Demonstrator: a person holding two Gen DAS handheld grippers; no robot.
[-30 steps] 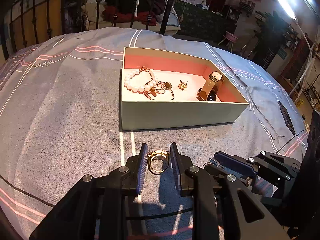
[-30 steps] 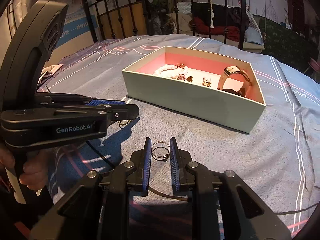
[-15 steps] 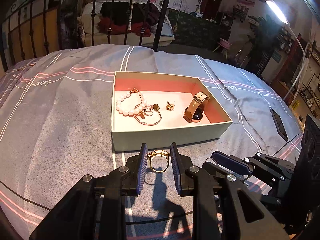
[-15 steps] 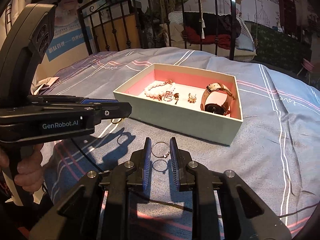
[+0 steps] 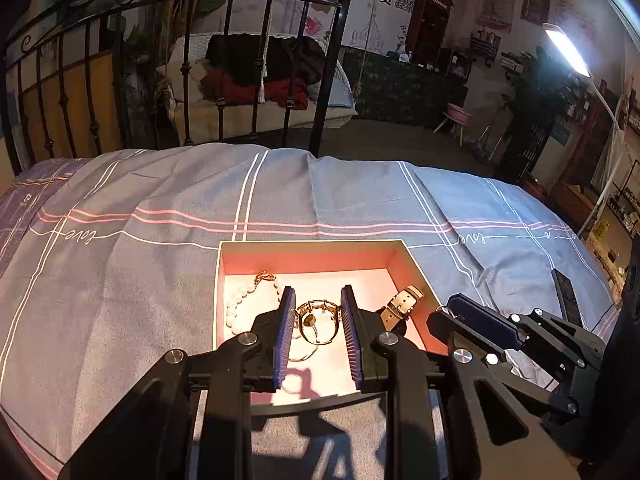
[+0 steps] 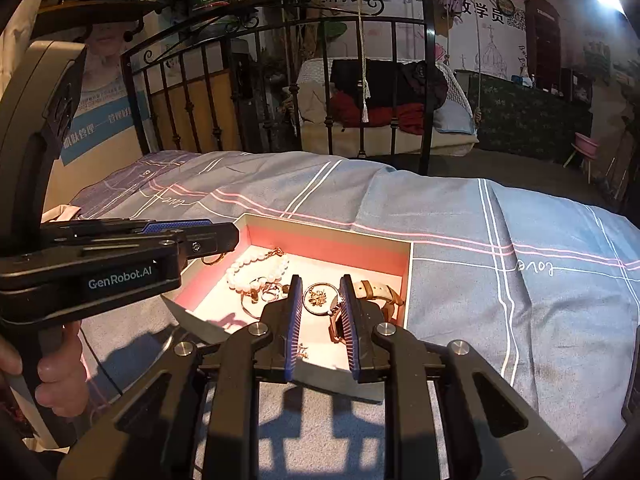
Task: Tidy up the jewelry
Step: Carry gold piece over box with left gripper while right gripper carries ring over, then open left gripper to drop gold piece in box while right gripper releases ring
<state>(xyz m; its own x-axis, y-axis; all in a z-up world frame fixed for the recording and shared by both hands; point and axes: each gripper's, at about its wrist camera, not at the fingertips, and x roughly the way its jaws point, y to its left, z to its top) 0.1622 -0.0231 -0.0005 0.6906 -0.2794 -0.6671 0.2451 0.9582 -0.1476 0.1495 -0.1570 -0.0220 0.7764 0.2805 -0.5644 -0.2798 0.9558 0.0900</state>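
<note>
A pale box with a pink inside [image 5: 308, 258] [image 6: 408, 276] lies on the bed. It holds a pearl bracelet [image 5: 234, 304] [image 6: 256, 268], a watch [image 5: 404, 300] [image 6: 380, 292] and several small gold pieces. My left gripper [image 5: 316, 322] is shut on a gold ring [image 5: 316, 320] and holds it over the box's near half. My right gripper [image 6: 322, 300] is shut on a thin hoop ring [image 6: 320, 300] and holds it over the box, by the watch. The left gripper's fingers [image 6: 200, 236] reach over the box's left wall in the right wrist view.
The bed is covered by a grey-blue sheet with pink and white stripes [image 5: 120, 280]. A black iron bed frame [image 5: 320, 80] stands at the far end. A dark flat object [image 5: 564, 296] lies on the sheet at right.
Both grippers have lifted from the sheet and moved forward with their rings, from in front of the box to above its inside.
</note>
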